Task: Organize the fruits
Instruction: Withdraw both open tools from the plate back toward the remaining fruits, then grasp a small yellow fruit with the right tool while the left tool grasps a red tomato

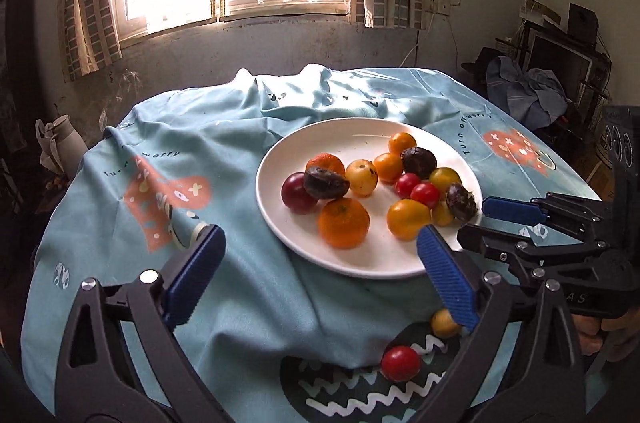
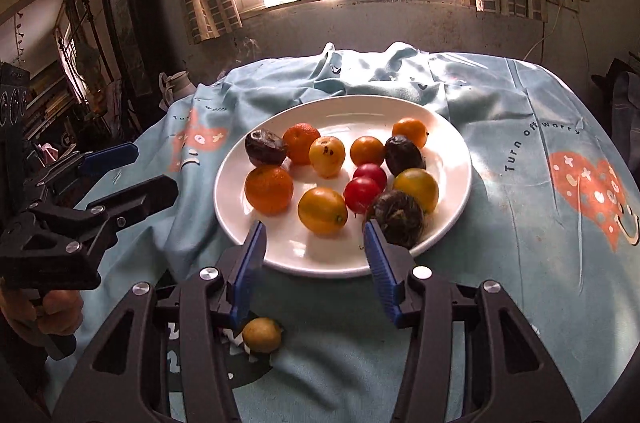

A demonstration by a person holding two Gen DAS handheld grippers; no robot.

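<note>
A white plate (image 1: 360,139) holds several small fruits: orange mandarins (image 1: 343,223), yellow ones, red ones and dark wrinkled ones. It also shows in the right wrist view (image 2: 452,159). A red fruit (image 1: 400,363) and a small yellow fruit (image 1: 442,323) lie on the cloth in front of the plate; the yellow one (image 2: 262,335) also lies below my right gripper's left finger. My left gripper (image 1: 320,275) is open and empty, low before the plate's near rim. My right gripper (image 2: 316,263) is open and empty at the plate's near edge.
The table wears a wrinkled light-blue cloth (image 1: 224,143) with heart prints, bunched up behind the plate. A window and a wall stand behind. Clutter (image 1: 532,91) sits off the table's right side, dark furniture (image 2: 120,23) off its left.
</note>
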